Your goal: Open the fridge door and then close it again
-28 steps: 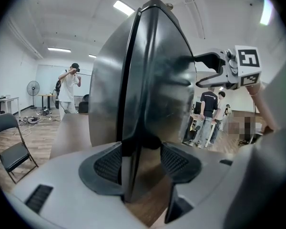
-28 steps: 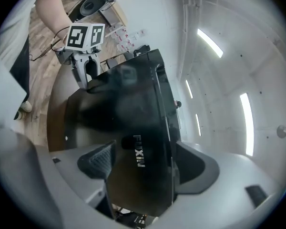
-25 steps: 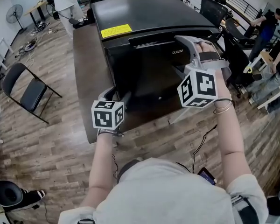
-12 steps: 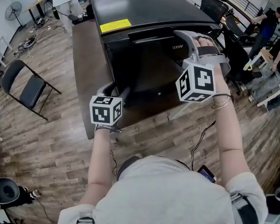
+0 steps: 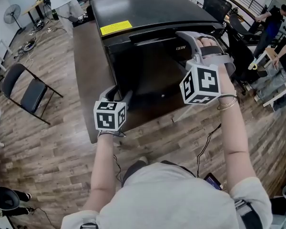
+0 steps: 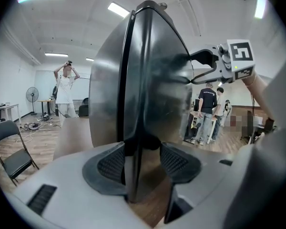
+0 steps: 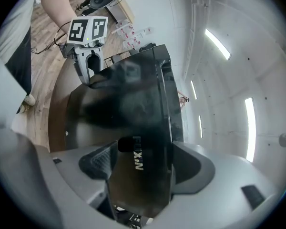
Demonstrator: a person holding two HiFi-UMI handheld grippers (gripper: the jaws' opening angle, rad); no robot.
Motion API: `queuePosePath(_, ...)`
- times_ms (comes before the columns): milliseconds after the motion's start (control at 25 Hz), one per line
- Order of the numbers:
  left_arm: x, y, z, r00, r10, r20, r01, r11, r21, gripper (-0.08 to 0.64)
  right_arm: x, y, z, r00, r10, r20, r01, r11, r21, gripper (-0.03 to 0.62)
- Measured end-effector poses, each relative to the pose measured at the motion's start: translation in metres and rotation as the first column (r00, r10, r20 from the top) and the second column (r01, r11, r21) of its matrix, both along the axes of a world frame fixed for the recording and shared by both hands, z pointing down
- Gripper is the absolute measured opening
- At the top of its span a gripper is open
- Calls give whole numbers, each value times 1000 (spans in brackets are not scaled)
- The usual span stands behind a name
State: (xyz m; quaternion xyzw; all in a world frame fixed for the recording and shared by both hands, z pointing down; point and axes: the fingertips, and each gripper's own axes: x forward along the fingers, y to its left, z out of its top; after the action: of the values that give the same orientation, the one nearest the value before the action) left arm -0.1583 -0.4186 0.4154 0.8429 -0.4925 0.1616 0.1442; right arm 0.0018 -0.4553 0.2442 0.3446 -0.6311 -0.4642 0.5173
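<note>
The black fridge (image 5: 148, 13) stands in front of me, a yellow label on its top. In the head view its door (image 5: 148, 75) faces me. My left gripper (image 5: 117, 94) is low at the door's left edge. In the left gripper view the thin door edge (image 6: 133, 128) runs between the pads of the left gripper (image 6: 142, 162), which is shut on it. My right gripper (image 5: 193, 44) is at the door's upper right corner. In the right gripper view that corner (image 7: 138, 161), with its logo, sits clamped in the right gripper (image 7: 140, 165). Whether the door is ajar I cannot tell.
A brown panel (image 5: 88, 70) runs along the fridge's left side. A folding chair (image 5: 28, 92) stands on the wooden floor at left, with a fan (image 5: 12, 13) behind it. Office chairs (image 5: 214, 6) and people (image 5: 271, 18) are at the right. A cable (image 5: 205, 142) lies near my feet.
Both grippers keep their hold at the same places on the door. Only the head camera has shifted slightly.
</note>
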Motion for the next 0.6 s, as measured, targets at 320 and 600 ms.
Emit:
queuePosePath(320, 3, 8, 1, 1000, 6, -8, -6, 1000, -13, 224, 3, 4, 2, 1000, 26, -14, -26, 1000, -1, 342)
queuePosePath(600, 11, 37, -2, 999, 20, -24, -21, 1000, -9, 209, 9, 18, -1, 1000, 5, -13, -5, 1000, -1, 345)
